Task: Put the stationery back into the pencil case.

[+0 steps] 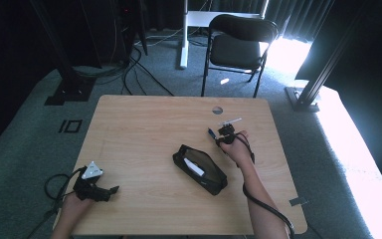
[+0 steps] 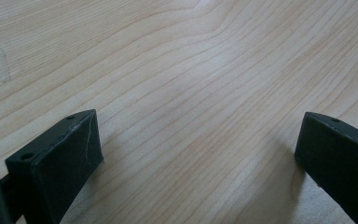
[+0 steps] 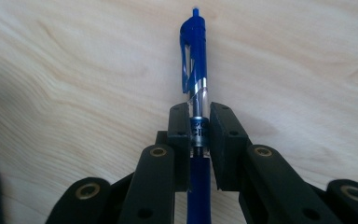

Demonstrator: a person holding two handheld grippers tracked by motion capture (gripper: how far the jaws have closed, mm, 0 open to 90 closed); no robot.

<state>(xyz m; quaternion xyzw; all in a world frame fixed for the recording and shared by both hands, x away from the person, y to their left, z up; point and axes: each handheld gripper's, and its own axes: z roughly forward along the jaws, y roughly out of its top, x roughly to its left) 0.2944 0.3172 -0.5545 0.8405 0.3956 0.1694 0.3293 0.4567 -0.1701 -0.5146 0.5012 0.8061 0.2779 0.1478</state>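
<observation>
Over the wooden bench (image 1: 144, 134), your right gripper (image 3: 199, 122) has its fingers clamped on the blue pen (image 3: 195, 56); left gripper (image 2: 200, 154) fingers spread wide, grasping nothing.

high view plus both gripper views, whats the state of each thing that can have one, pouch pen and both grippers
black pouch: open, lying flat on the table, something white inside
blue pen: clamped at mid-barrel, clip end pointing away from the jaws
right gripper: shut on the pen, above the table beside the pouch
left gripper: open, jaws wide apart over bare wood, holding nothing
</observation>
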